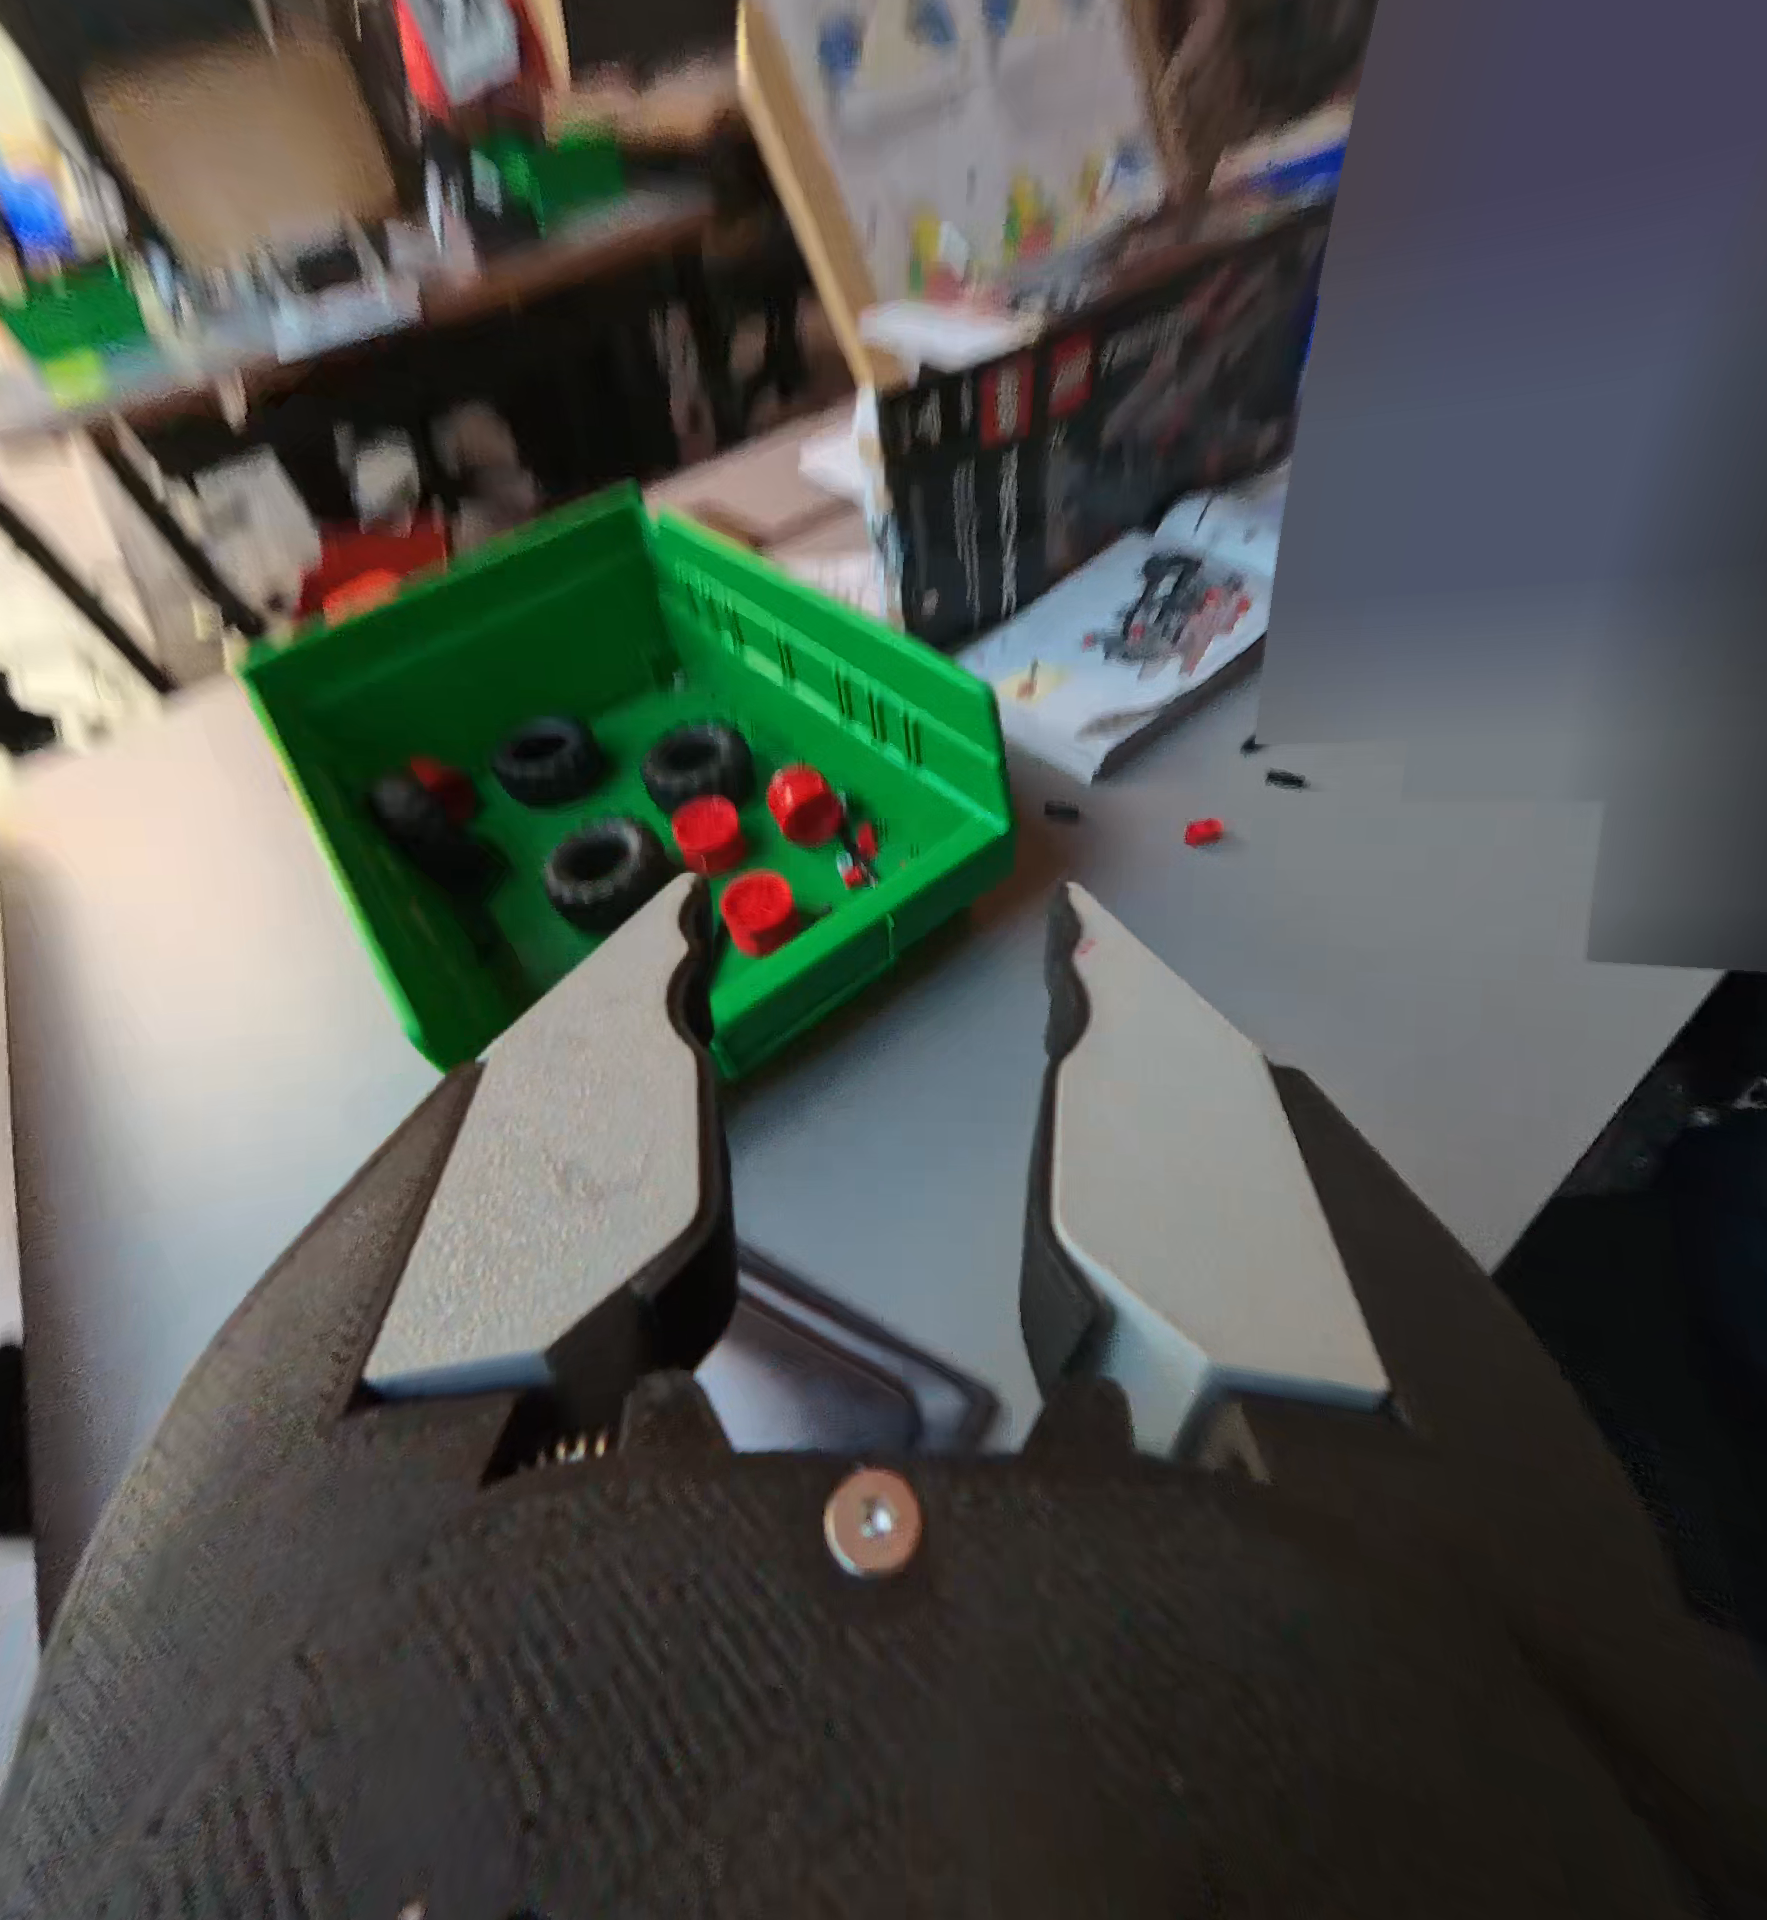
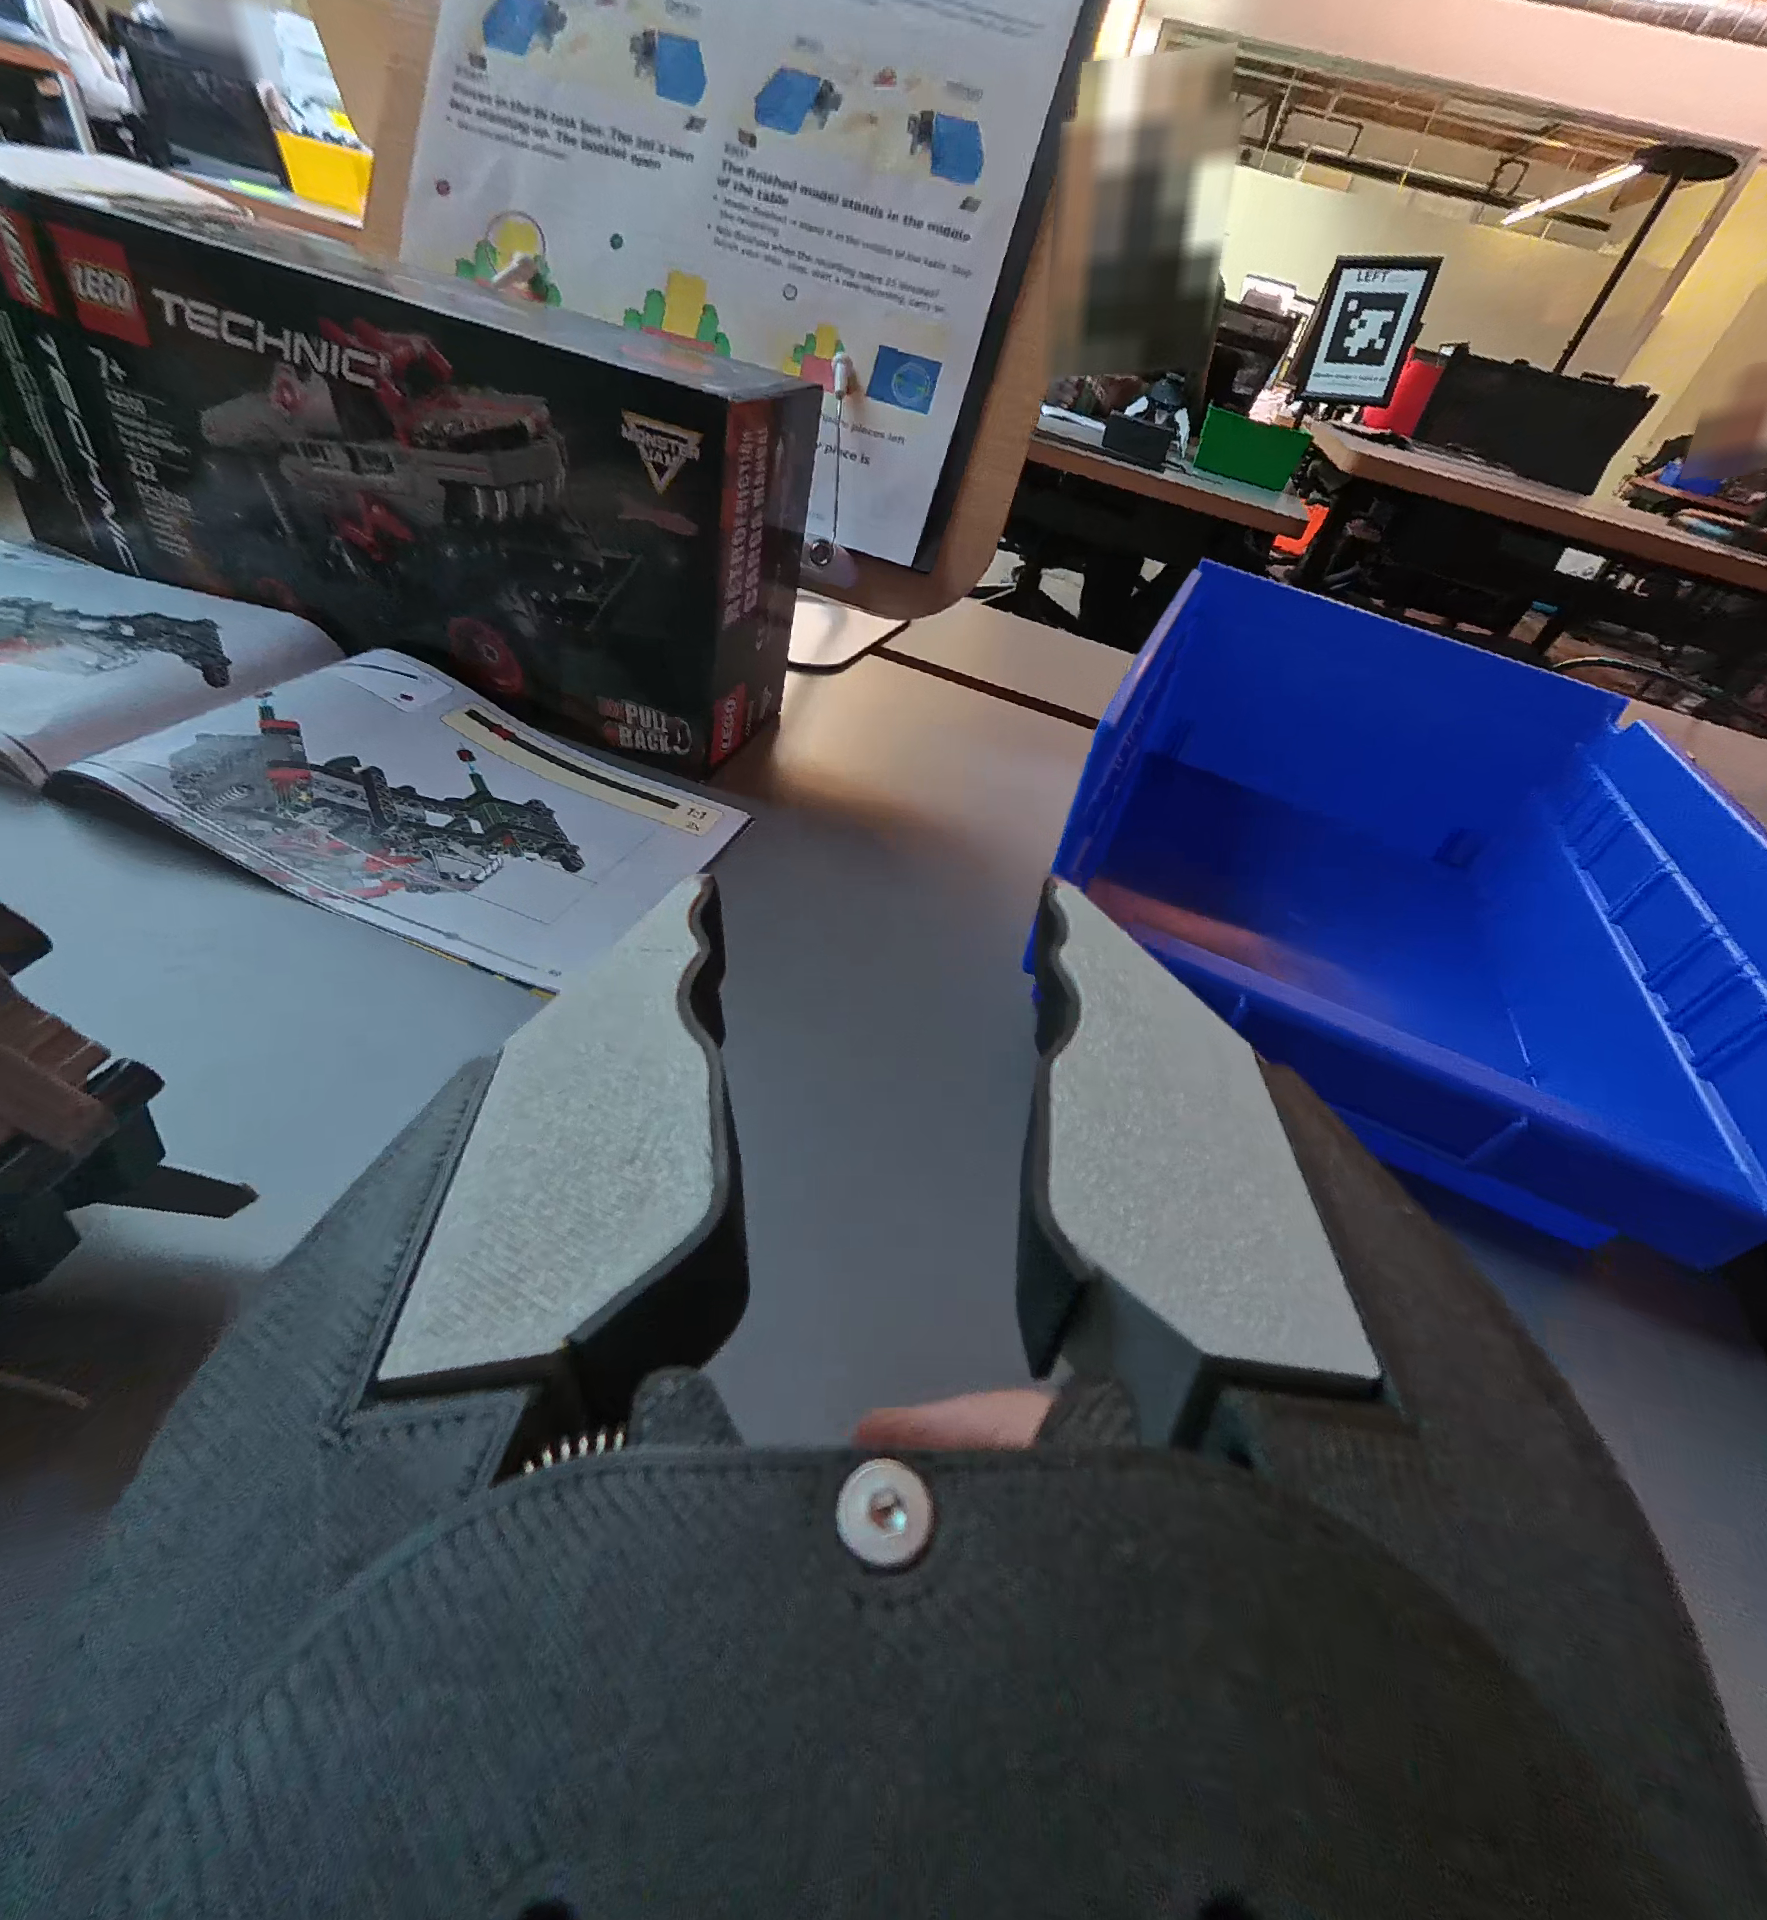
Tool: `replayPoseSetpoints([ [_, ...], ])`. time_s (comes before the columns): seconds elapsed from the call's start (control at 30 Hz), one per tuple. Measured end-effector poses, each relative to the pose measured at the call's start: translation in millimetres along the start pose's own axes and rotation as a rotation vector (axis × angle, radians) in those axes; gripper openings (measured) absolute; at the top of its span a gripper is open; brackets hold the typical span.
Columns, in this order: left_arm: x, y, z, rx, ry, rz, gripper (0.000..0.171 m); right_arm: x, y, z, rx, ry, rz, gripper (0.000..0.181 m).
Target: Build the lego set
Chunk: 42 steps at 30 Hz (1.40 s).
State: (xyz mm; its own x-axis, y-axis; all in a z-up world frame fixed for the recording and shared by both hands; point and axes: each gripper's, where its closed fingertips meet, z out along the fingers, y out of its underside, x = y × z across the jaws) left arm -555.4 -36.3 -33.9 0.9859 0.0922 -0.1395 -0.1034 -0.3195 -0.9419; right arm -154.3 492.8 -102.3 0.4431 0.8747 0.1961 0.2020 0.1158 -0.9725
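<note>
Nearest the left wrist camera, the left tongs [image 1: 874, 894] stand spread and empty before a green bin [image 1: 858, 675] holding black tires [image 1: 697, 764] and red wheel hubs [image 1: 754, 912]; fetching a wheel part looks next. Through the right wrist view, the right tongs [image 2: 874, 894] hang spread above the table [image 2: 858, 1091], between the booklet [image 2: 422, 790] and an empty blue bin [image 2: 1689, 935].

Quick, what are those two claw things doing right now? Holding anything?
Left gripper: open, holding nothing, near the green bin.
Right gripper: open, holding nothing, beside the blue bin.
</note>
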Motion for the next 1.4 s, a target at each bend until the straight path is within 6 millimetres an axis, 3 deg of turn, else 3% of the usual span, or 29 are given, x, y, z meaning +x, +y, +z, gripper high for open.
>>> replayPoseSetpoints([
  [0.07, -1.1, -12.1, -19.5, 0.245, 0.111, 0.026, 0.071, 0.4, 3.7, 1.8, -0.026, 0.013, -0.014, 0.056],
  [0.1, 4.4, -9.4, -21.9, 0.254, 0.208, -0.005, 0.057, 0.9, 5.3, 2.3, -0.037, 0.023, -0.021, 0.055],
  [0.13, 15.2, 0.9, -20.9, 0.197, 0.316, -0.006, 0.041, 1.3, 7.2, 2.9, -0.05, 0.033, -0.028, 0.054],
  [0.17, 21.9, 12.1, -17.2, 0.144, 0.371, -0.003, 0.043, 1.3, 9.1, 3.8, -0.063, 0.041, -0.035, 0.054],
  [0.2, 28.5, 23.9, -12.7, 0.1, 0.406, 0.003, 0.075, 1.0, 11.1, 4.9, -0.077, 0.047, -0.04, 0.053],
  [0.23, 38.3, 38.2, -9.2, 0.046, 0.461, 0.015, 0.089, 0.5, 13.2, 6.1, -0.092, 0.053, -0.048, 0.053],
  [0.3, 56.0, 71.2, -2.8, -0.107, 0.565, 0.012, 0.076, 2.0, 17.5, 8.4, -0.122, 0.077, -0.065, 0.052],
  [0.37, 69.0, 102.1, -2.0, -0.288, 0.654, 0.027, 0.074, 5.5, 20.8, 9.0, -0.144, 0.102, -0.061, 0.052],
  [0.53, 75.4, 82.4, -5.6, -0.237, 0.67, 0.148, 0.071, 21.8, 23.2, 5.2, -0.157, 0.194, -0.027, 0.051],
  [0.63, 80.6, 111.0, -6.8, -0.378, 0.773, 0.111, 0.072, 32.6, 28.0, 3.7, -0.185, 0.253, -0.022, 0.051],
  [0.7, 84.4, 99.2, -9.6, -0.326, 0.802, 0.098, 0.087, 40.1, 29.5, 1.7, -0.193, 0.291, -0.014, 0.051],
  [0.8, 81.6, 103.5, -11.5, -0.341, 0.764, 0.179, 0.074, 54.9, 27.3, -5.0, -0.176, 0.37, 0.007, 0.051],
  [0.83, 78.2, 96.5, -15.1, -0.313, 0.751, 0.168, 0.075, 58.8, 27.2, -7.1, -0.172, 0.389, 0.019, 0.05],
  [0.9, 68.0, 74.4, -26.3, -0.19, 0.723, 0.123, 0.093, 65.4, 27.5, -11.0, -0.168, 0.425, 0.035, 0.05],
  [0.97, 60.9, 67.2, -36.2, -0.121, 0.709, 0.107, 0.104, 71.6, 28.9, -14.3, -0.17, 0.456, 0.053, 0.05],
  [1.4, 75.0, 85.4, -23.4, -0.186, 0.843, 0.161, 0.101, 76.6, 34.2, -16.3, -0.193, 0.481, 0.07, 0.051],
])
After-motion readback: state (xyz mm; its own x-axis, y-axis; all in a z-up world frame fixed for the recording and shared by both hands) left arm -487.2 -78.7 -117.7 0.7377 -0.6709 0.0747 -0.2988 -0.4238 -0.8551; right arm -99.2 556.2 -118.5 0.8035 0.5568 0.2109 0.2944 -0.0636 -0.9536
